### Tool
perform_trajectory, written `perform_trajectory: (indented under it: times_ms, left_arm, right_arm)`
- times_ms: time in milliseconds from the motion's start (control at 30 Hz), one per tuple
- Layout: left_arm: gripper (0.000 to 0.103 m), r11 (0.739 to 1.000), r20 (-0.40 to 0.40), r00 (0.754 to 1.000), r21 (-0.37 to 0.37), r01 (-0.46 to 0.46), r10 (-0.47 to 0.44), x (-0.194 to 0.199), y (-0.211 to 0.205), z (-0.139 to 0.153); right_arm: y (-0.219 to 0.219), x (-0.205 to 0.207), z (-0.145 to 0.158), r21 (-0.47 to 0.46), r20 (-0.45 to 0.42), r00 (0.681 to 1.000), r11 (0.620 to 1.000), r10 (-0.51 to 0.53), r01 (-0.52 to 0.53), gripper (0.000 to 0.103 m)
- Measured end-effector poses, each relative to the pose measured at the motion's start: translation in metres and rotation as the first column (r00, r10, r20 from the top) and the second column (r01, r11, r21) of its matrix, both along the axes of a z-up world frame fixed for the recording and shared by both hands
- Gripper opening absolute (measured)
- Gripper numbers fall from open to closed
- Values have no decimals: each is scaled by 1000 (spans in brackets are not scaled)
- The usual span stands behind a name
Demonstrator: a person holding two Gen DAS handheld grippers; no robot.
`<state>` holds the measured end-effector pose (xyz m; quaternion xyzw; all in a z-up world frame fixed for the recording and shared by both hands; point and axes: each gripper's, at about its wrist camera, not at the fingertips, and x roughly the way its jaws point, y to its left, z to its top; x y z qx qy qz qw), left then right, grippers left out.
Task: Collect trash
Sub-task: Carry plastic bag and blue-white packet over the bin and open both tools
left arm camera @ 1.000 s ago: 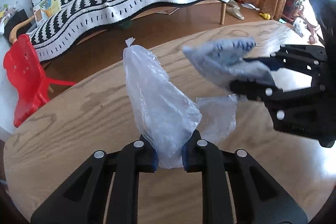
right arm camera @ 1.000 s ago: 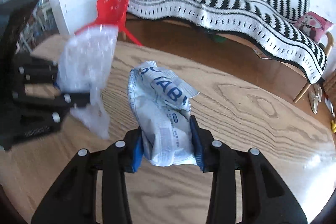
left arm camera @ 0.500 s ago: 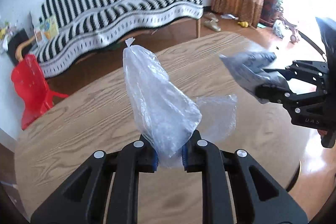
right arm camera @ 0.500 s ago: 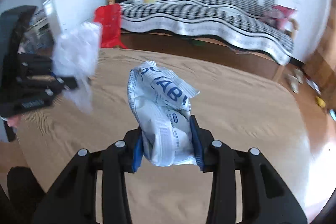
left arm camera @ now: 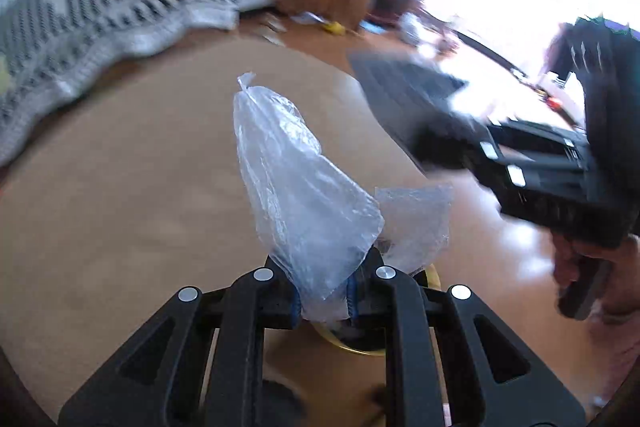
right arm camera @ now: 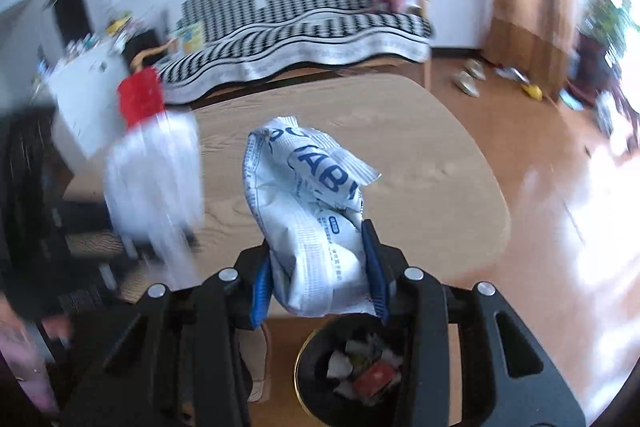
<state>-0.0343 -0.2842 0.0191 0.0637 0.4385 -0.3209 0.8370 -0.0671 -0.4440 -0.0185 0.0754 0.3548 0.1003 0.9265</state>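
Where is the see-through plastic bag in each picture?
Left wrist view: the clear plastic bag stands in the middle, pinched in the left gripper.
Right wrist view: the same bag is the blurry white shape at the left, near the wooden table.
Shared landmark: the striped sofa behind the table shows in both views.

The white wrapper (right arm camera: 316,227) carries blue letters, seemingly "IAB"; smaller print is unreadable.
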Motion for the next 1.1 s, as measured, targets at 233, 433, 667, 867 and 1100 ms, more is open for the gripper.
perform_trajectory:
  times_ms: [233, 433, 667, 867, 1100]
  left_arm:
    - [16, 994, -227, 968, 1, 113, -110, -23, -69, -101]
    - [16, 987, -386, 917, 79, 143, -102, -13, -78, -175]
    - [16, 976, -356, 930, 148, 157, -95, -12, -92, -187]
    - [16, 973, -369, 921, 137, 183, -121, -6, -92, -188]
    - [16, 975, -387, 913, 121, 187, -127, -1, -85, -193]
  right_arm:
    - [-76, -35, -116, 324, -213, 964, 920, -158, 222, 40]
    - [-105, -51, -231, 441, -464, 857, 781, -222, 442, 40]
    - [-109, -61, -273, 538, -545, 809, 649, -218, 538, 40]
    - [-100, -48, -263, 523, -535, 810, 659, -240, 540, 40]
    - [-95, -38, -255, 509, -523, 815, 675, -250, 534, 40]
